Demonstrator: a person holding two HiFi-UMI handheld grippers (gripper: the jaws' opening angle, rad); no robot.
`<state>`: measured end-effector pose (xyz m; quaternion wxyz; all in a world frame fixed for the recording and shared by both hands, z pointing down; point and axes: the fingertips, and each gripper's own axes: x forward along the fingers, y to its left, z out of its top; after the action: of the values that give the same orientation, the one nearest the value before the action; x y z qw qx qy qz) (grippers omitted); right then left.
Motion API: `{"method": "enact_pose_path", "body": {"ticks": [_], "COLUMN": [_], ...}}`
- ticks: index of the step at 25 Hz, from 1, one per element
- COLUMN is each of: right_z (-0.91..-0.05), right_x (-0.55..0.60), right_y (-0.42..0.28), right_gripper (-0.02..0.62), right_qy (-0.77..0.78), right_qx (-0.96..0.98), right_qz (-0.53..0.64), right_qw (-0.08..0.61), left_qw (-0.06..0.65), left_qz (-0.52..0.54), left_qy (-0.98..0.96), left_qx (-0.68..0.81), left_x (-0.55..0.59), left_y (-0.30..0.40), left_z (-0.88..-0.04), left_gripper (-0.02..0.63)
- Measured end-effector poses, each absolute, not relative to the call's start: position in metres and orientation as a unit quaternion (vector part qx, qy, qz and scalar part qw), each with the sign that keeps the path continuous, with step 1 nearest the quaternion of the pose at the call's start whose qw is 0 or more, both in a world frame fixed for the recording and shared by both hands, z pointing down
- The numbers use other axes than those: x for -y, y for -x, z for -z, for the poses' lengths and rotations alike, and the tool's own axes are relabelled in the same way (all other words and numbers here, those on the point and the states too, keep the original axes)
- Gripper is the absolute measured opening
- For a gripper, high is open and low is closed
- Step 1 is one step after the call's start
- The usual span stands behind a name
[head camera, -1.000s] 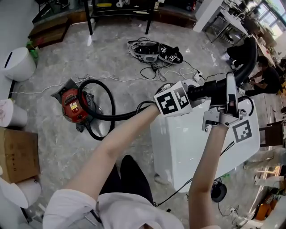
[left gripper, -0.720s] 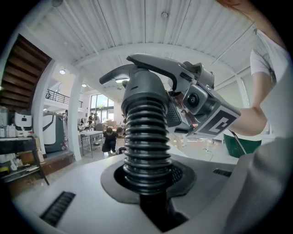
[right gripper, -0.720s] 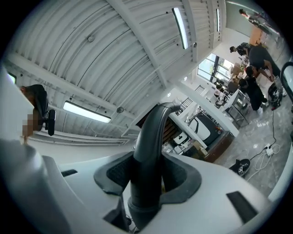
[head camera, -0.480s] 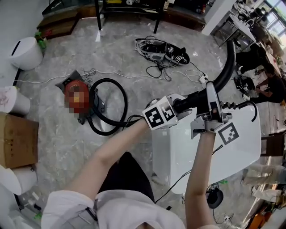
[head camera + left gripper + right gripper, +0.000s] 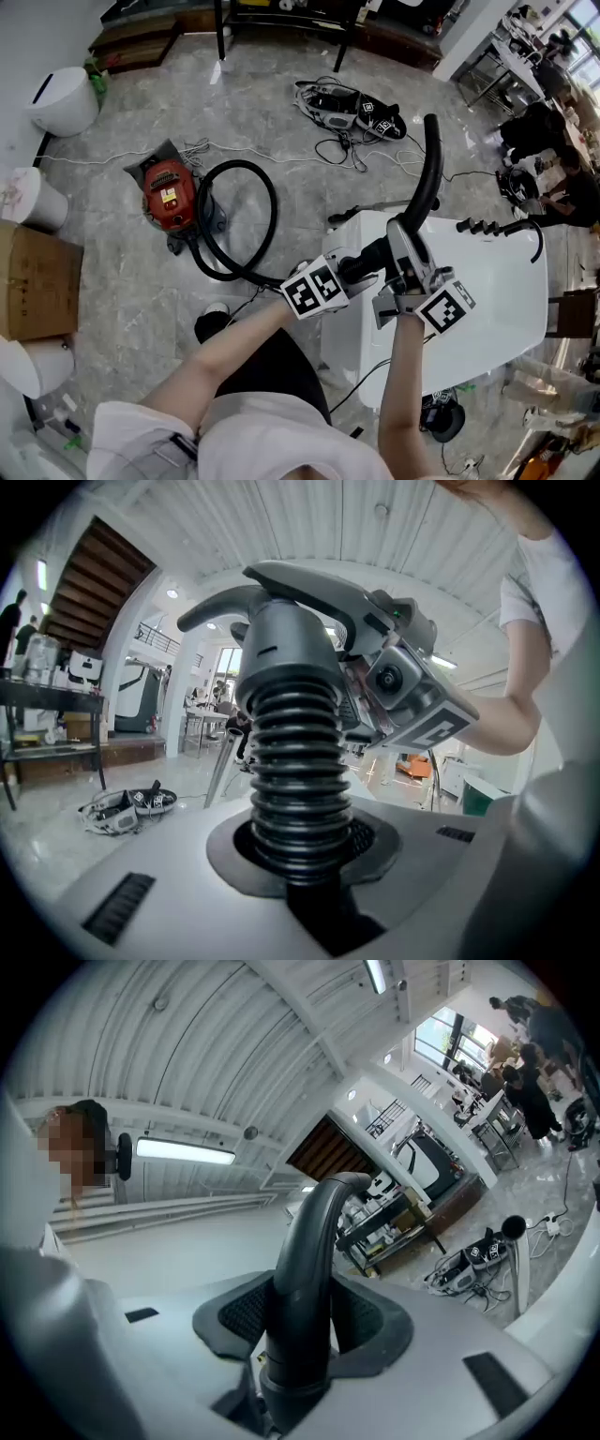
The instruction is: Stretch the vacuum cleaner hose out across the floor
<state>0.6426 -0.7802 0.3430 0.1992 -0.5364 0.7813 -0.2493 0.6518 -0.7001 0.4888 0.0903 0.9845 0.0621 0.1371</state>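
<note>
A red vacuum cleaner (image 5: 171,195) sits on the marble floor at the left. Its black hose (image 5: 246,225) curls in a loop beside it and rises to my grippers. My left gripper (image 5: 349,269) is shut on the ribbed hose (image 5: 295,780) just below the grey cuff (image 5: 281,649). Close to its right, my right gripper (image 5: 405,258) is shut on the curved black handle tube (image 5: 309,1279). That tube (image 5: 429,169) points away from me over the white table (image 5: 497,309). Both grippers hang above the table's left edge.
A cardboard box (image 5: 33,281) and white bins (image 5: 61,98) line the left side. Shoes and tangled cables (image 5: 352,108) lie on the floor ahead, near a black-legged stand (image 5: 281,23). People sit at the far right (image 5: 562,178). A thin white cord (image 5: 103,157) runs across the floor.
Both grippers came left and nearer to me with the hose end. The handle tube swung from pointing right to pointing away. The hose loop by the vacuum looks wider.
</note>
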Motion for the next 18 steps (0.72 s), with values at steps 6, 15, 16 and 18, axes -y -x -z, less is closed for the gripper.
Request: {"method": "enact_pose_path", "body": {"ticks": [6, 15, 16, 18], "right_z": [-0.399, -0.430, -0.430, -0.431], "right_x": [0.749, 0.715, 0.713, 0.708], "right_y": [-0.588, -0.506, -0.497, -0.480], "right_gripper": [0.179, 0.183, 0.184, 0.184], "right_qy": [0.496, 0.434, 0.429, 0.423], "right_qx": [-0.793, -0.812, -0.817, -0.822], "right_qz": [0.314, 0.357, 0.354, 0.349], "right_qw": [0.160, 0.156, 0.154, 0.151], "left_qw": [0.141, 0.164, 0.165, 0.167], "left_qz": [-0.161, -0.177, -0.175, -0.174], "left_qy": [-0.975, -0.969, -0.969, -0.970], "left_qx": [-0.063, -0.051, -0.049, -0.042], "left_x": [0.646, 0.598, 0.595, 0.591], "left_y": [-0.603, -0.528, -0.521, -0.506], "left_z": [-0.535, -0.557, -0.557, -0.559], "left_gripper": [0.095, 0.097, 0.095, 0.095]}}
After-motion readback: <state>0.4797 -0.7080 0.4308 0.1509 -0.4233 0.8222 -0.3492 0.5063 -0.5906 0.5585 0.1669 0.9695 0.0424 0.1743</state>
